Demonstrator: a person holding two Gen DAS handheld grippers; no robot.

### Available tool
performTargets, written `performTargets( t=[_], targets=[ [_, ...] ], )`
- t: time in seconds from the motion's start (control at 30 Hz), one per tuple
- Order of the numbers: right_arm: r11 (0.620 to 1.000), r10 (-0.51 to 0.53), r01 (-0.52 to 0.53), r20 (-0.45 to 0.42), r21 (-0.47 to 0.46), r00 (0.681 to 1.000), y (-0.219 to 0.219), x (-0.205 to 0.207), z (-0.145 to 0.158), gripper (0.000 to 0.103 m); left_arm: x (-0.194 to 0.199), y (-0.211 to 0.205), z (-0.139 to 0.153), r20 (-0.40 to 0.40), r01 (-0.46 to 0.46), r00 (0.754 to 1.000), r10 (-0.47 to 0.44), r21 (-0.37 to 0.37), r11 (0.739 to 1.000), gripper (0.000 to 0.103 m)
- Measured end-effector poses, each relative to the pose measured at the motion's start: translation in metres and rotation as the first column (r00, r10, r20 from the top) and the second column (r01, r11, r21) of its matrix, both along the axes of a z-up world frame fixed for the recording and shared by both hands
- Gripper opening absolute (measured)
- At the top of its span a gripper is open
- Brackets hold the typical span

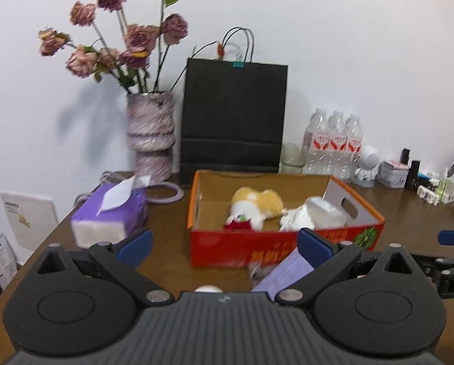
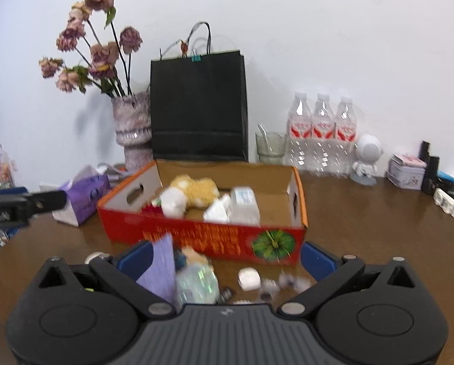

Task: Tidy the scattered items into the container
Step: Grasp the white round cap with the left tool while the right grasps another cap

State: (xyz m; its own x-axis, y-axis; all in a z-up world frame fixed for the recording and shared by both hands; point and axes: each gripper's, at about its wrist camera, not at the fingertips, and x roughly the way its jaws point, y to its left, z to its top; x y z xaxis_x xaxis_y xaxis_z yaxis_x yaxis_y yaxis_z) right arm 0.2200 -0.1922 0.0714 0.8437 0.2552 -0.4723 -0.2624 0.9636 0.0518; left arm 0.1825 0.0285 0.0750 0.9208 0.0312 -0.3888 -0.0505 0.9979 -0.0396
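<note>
Table: brown wood-look top, slight sheen. Box: printed red cardboard, raw brown inside. Plush toy: fuzzy yellow-white cloth. Bag, 12 o'clock: matt black paper. Bottles, 1 o'clock: clear glossy plastic.

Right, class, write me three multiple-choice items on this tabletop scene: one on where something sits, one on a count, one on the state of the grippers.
1. Where is the yellow plush toy?
A. inside the red box
B. in the black bag
C. on the tissue pack

2. How many water bottles stand by the wall?
A. two
B. three
C. five

3. How do the left gripper and right gripper stand?
A. both shut
B. one open, one shut
C. both open

Answers: 1 A, the toy lies within the box's walls. 2 B, three caps show side by side. 3 C, each pair of blue fingers stands wide apart, clamping nothing.
</note>
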Motion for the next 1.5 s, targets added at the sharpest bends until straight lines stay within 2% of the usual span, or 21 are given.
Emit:
performTargets(
  t=[0.3,0.5,0.7,0.8,0.87,0.93,1.03,1.07,1.1,1.13,1.17,1.2,1.23,1.5],
  targets=[
    [0.998,-0.058,0.055,-0.089,-0.031,0.994,-0.02,-0.015,-0.046,0.103,-0.02,0.026,-0.031,-0.067,-0.037,0.997,0.038,0.018,0.999,0.103],
    [0.995,-0.094,0.088,-0.119,-0.055,0.988,-0.021,-0.005,-0.066,0.103,-0.002,0.039,-0.053,-0.131,-0.068,0.989,0.072,0.037,0.997,0.103],
    [0.991,-0.115,0.102,-0.15,-0.091,0.982,-0.017,0.009,-0.081,0.103,0.023,0.049,-0.077,-0.191,-0.055,0.979,0.066,0.061,0.997,0.103],
    [0.989,-0.121,0.106,-0.162,-0.101,0.979,-0.015,0.017,-0.087,0.099,0.041,0.05,-0.087,-0.222,-0.012,0.975,0.024,0.054,0.998,0.101],
    [0.99,-0.115,0.097,-0.172,-0.105,0.978,-0.013,0.022,-0.089,0.093,0.054,0.049,-0.093,-0.242,0.023,0.97,-0.009,0.055,0.998,0.099],
    [0.99,-0.107,0.088,-0.176,-0.11,0.979,-0.009,0.027,-0.091,0.082,0.064,0.049,-0.097,-0.249,0.048,0.968,-0.035,0.048,0.998,0.096],
    [0.993,-0.093,0.078,-0.174,-0.091,0.98,-0.004,0.034,-0.092,0.068,0.077,0.049,-0.1,-0.249,0.098,0.964,-0.092,0.011,0.995,0.091],
    [0.994,-0.089,0.075,-0.173,-0.082,0.981,-0.004,0.036,-0.092,0.066,0.08,0.049,-0.102,-0.252,0.117,0.961,-0.115,-0.006,0.993,0.089],
    [0.994,-0.085,0.072,-0.171,-0.078,0.982,-0.002,0.037,-0.092,0.062,0.081,0.049,-0.104,-0.256,0.132,0.957,-0.133,-0.023,0.991,0.078],
    [0.995,-0.079,0.067,-0.167,-0.076,0.983,-0.001,0.038,-0.092,0.056,0.082,0.048,-0.106,-0.258,0.14,0.956,-0.138,-0.01,0.99,0.075],
    [0.996,-0.07,0.059,-0.162,-0.074,0.984,0.001,0.038,-0.093,0.051,0.082,0.045,-0.106,-0.262,0.148,0.955,-0.136,0.024,0.989,0.064],
    [0.996,-0.061,0.05,-0.157,-0.07,0.986,0.002,0.037,-0.092,0.04,0.08,0.044,-0.105,-0.255,0.163,0.955,-0.151,0.026,0.986,0.053],
    [0.997,-0.055,0.045,-0.152,-0.068,0.987,0.002,0.036,-0.092,0.039,0.079,0.045,-0.104,-0.246,0.173,0.955,-0.165,0.012,0.985,0.04],
    [0.998,-0.051,0.048,-0.112,-0.031,0.992,-0.002,0.027,-0.087,0.039,0.069,0.047,-0.099,-0.227,0.123,0.966,-0.125,-0.023,0.992,0.04]
  ],
)
